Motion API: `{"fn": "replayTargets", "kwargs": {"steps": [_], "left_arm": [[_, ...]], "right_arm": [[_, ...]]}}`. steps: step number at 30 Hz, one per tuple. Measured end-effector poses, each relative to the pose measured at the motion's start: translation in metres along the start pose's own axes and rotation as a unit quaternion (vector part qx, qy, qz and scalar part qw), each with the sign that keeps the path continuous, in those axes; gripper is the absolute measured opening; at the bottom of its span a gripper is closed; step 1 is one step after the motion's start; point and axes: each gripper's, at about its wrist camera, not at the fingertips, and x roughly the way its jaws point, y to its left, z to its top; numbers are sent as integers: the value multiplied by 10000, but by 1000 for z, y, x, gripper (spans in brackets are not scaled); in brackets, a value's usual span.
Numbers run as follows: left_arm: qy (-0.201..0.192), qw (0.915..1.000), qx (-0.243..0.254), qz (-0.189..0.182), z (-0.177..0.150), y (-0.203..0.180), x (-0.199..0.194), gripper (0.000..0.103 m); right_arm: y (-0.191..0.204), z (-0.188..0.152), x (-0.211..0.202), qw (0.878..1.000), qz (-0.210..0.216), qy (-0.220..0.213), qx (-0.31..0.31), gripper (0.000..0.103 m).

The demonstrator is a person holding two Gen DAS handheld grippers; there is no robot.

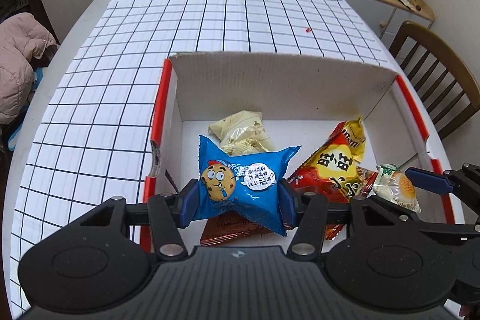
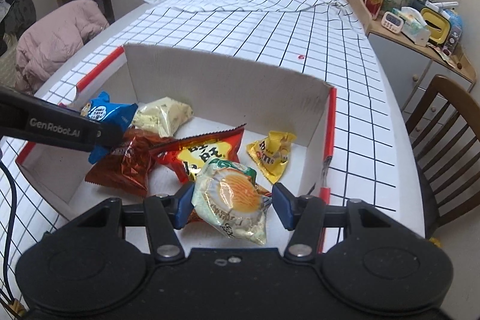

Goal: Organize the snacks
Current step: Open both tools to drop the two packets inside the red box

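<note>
A white cardboard box (image 1: 279, 86) with red edges sits on the checked tablecloth and holds several snack packs. My left gripper (image 1: 238, 201) is shut on a blue cookie pack (image 1: 243, 185) and holds it over the box's near left part. My right gripper (image 2: 231, 207) holds a pale green round-cake pack (image 2: 234, 200) between its jaws above the box; the right pad stands slightly off the wrapper. In the box lie a cream pack (image 2: 163, 116), a brown pack (image 2: 126, 167), a red-yellow pack (image 2: 204, 155) and a yellow candy bag (image 2: 271, 153).
The checked tablecloth (image 1: 210, 20) covers the table beyond the box. A wooden chair (image 2: 444, 134) stands at the right. A cluttered side shelf (image 2: 420, 23) is at the back right. A pink jacket (image 2: 57, 38) lies at the left.
</note>
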Motion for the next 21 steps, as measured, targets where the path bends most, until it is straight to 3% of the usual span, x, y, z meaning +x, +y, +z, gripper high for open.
{"fn": "replayTargets", "kwargs": {"steps": [21], "left_arm": [[128, 9995, 260, 86, -3, -6, 16, 57]], "right_arm": [[11, -1, 15, 9996, -26, 112, -258, 56]]}}
